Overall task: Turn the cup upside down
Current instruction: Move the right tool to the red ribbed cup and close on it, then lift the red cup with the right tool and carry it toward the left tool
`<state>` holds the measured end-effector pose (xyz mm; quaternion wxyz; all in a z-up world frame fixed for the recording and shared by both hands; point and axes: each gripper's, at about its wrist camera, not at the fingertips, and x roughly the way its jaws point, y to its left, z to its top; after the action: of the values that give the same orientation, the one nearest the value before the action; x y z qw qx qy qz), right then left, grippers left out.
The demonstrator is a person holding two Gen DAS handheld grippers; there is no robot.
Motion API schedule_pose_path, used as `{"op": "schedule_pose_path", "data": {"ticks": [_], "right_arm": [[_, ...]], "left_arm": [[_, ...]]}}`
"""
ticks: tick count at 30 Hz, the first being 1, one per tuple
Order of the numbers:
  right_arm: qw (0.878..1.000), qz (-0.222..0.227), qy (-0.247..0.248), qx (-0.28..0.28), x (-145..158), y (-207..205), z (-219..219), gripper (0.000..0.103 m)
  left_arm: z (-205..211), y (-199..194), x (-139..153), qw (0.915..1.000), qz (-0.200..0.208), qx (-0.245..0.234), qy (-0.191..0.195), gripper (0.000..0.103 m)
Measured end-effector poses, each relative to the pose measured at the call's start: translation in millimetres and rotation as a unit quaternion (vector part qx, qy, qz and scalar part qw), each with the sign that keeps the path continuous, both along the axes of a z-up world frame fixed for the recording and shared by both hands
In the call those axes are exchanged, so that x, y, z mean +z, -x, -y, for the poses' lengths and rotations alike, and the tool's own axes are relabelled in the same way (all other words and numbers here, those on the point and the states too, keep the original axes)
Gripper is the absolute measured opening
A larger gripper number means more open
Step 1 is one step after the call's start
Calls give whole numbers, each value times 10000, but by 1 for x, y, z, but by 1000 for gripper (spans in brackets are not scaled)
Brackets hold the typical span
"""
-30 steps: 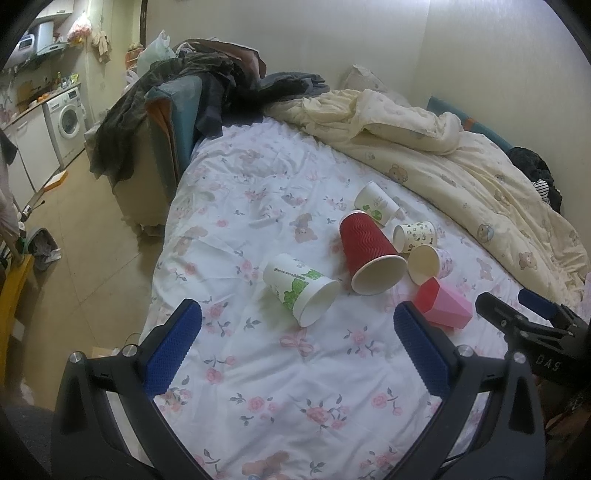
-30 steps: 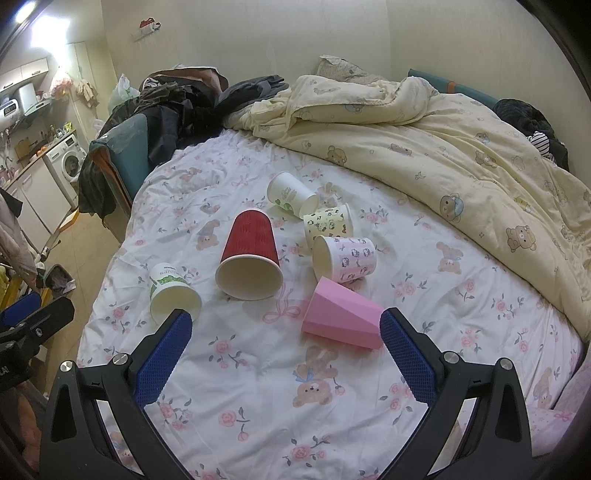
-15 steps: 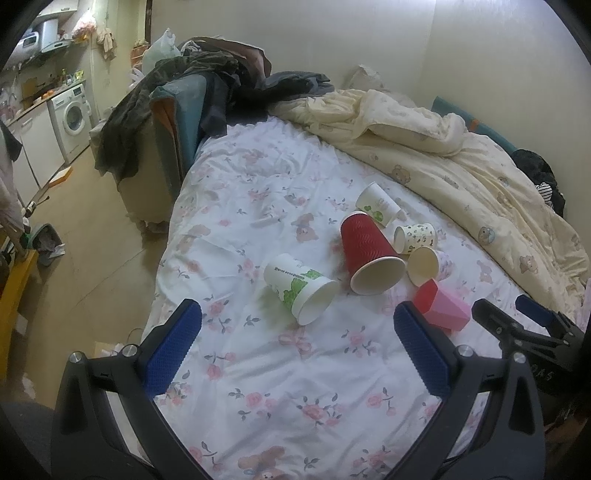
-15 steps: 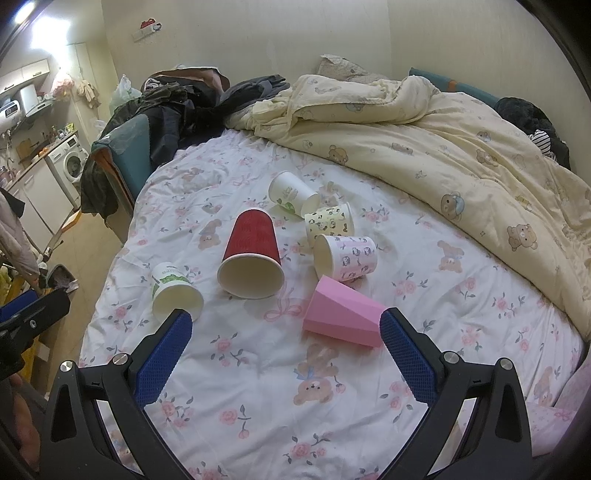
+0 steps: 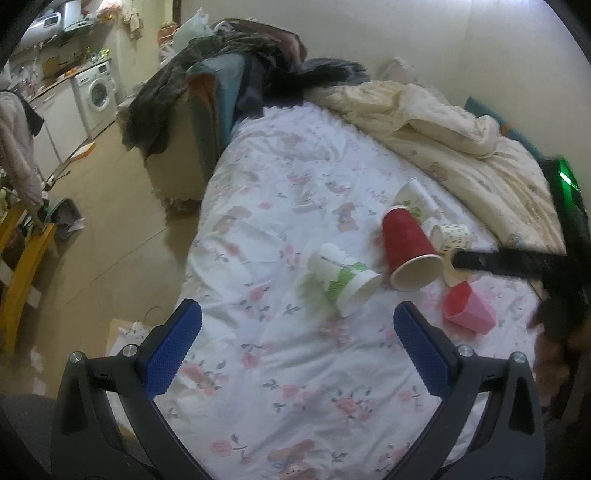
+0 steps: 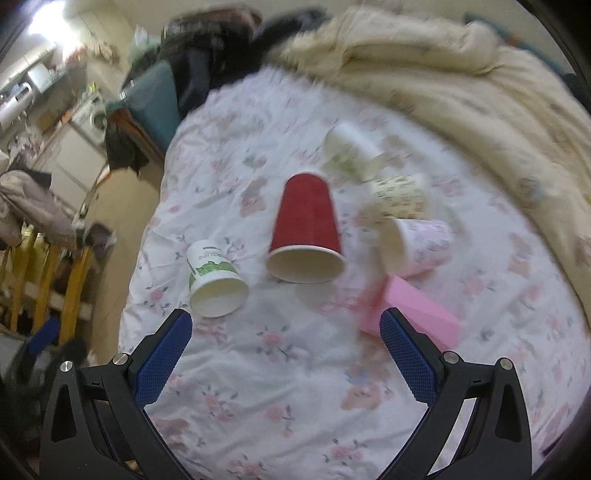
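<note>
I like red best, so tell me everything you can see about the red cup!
The red cup is the biggest of the cups. It looks like paper, ribbed red outside and plain pale inside. It lies tipped over on the flowery bedsheet, its open mouth facing the cameras and its closed bottom pointing away. Nothing holds it: both sets of blue fingers are wide apart and short of it. A green-and-white cup lies beside it, apart.

A bed [image 5: 295, 369] with floral sheet and a cream quilt [image 5: 443, 122] stands against pale walls [image 5: 406, 33]. Clothes [image 5: 221, 62] are piled at its head. Tan floor [image 5: 110, 206] leads to a washer [image 5: 98, 90] and counter.
</note>
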<state>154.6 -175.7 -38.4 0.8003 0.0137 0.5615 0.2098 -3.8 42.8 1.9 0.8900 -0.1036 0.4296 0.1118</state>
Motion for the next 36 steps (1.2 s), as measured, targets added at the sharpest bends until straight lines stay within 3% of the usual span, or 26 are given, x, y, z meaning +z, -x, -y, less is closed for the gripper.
{"op": "schedule_pose_path", "data": {"ticks": [8,14,17,21,24,26,32,36], "right_arm": [[9932,-822,823,33,-63,-87,-40,99],[9868,-1170,1119,-5,-99,-106,-48,93],[9854,-1277,1124,-16,-111,-109,-49,82],[9892,-1069,998,-31,-103,-106,-47,80],[9915,-946,890,-5,-89,-100,-45,80],[9927,-898,800,33,-78,-89,-39,79],[9964,-774,336,23,-34,-29,-13,79],[9955,-932,128,95,-32,19,-8,80]], "left_arm": [[-16,3,-8,9987,-428,221,140,103],[-15,10,-3,9973,-588,162,419,103],[-13,14,2,9969,-627,140,450,103],[-12,20,6,9975,-567,163,393,103],[-13,20,3,9981,-569,180,139,103],[-17,20,-2,9969,-691,183,320,103],[-18,21,0,9977,-598,205,243,103],[-17,22,2,9982,-519,203,235,103]]}}
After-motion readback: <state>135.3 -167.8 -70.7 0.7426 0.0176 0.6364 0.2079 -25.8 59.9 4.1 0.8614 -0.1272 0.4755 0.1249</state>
